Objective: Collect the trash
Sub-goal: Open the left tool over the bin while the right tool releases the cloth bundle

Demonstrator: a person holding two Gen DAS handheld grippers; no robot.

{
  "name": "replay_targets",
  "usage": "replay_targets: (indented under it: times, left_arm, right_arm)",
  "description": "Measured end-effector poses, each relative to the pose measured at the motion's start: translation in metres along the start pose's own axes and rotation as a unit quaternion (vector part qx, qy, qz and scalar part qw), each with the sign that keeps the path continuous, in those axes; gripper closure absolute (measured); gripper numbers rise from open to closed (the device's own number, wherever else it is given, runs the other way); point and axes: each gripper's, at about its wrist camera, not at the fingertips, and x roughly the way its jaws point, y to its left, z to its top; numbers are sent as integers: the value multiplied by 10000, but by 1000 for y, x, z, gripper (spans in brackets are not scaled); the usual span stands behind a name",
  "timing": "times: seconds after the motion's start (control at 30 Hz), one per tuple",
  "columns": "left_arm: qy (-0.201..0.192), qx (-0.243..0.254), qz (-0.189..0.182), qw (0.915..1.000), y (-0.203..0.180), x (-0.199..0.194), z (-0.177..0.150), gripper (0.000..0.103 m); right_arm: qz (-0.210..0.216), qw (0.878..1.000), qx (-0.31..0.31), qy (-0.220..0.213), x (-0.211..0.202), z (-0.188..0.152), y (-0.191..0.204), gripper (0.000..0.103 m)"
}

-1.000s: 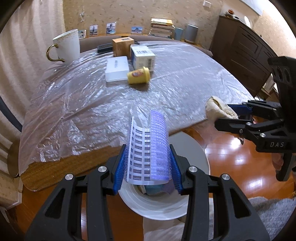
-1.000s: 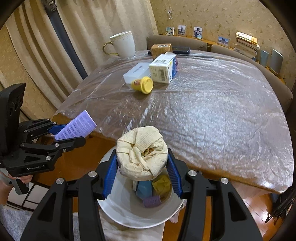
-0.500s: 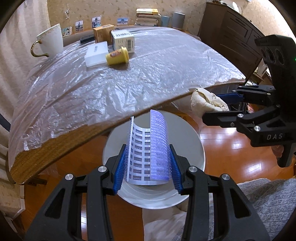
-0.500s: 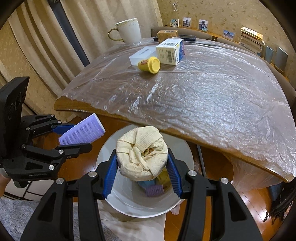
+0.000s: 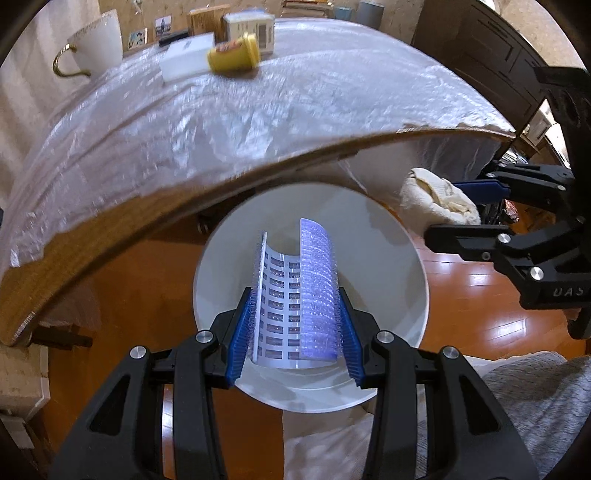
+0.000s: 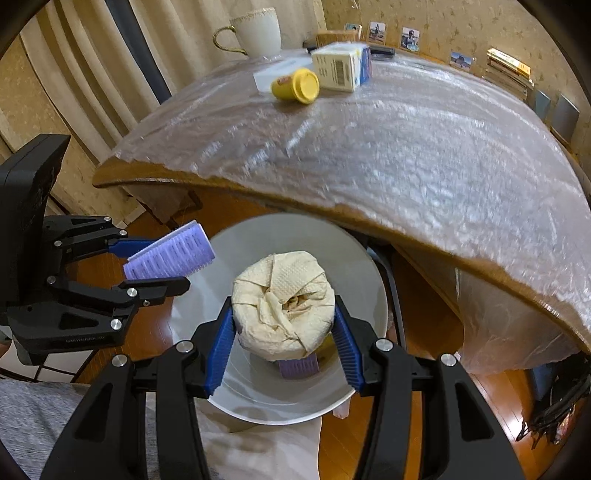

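My left gripper (image 5: 295,328) is shut on a purple bristly curler sheet (image 5: 297,295), curled between its blue pads, right over the mouth of the white trash bin (image 5: 406,280). My right gripper (image 6: 282,339) is shut on a crumpled cream paper towel wad (image 6: 282,310) over the same white trash bin (image 6: 229,387). Inside the bin a purple piece (image 6: 299,367) and something yellow show under the wad. Each gripper also appears in the other view: the right gripper (image 5: 448,218) at the bin's right, the left gripper (image 6: 162,266) at its left.
The wooden table (image 5: 122,236) under clear plastic overhangs the bin's far side. On it lie a yellow cup (image 6: 295,85), white boxes (image 6: 341,68) and a white mug (image 6: 258,31). Wooden floor (image 5: 472,302) surrounds the bin; grey cloth (image 5: 535,398) is near right.
Both grippers sank with their loads from table-top height to just over the bin mouth. The table edge rose in both views and the bin looks larger.
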Motion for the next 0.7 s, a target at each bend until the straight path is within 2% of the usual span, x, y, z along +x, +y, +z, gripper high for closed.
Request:
replay_targets:
  times: [0.2, 0.33, 0.53, 0.7]
  left_arm:
    - [111, -182, 196, 9996, 2, 15, -3, 59]
    - [48, -438, 347, 9984, 7, 20, -3, 59]
    - [-90, -964, 444, 9943, 10, 18, -6, 59]
    - [-149, -1011, 624, 9928, 7, 17, -9, 59]
  right_arm:
    - [-14, 9999, 108, 93, 12, -7, -4, 53]
    - [-51, 9999, 105, 14, 16, -10, -3, 53]
    - [41, 9990, 432, -134, 20, -16, -7, 53]
    - [-81, 9985, 518, -181, 19, -21, -12, 53]
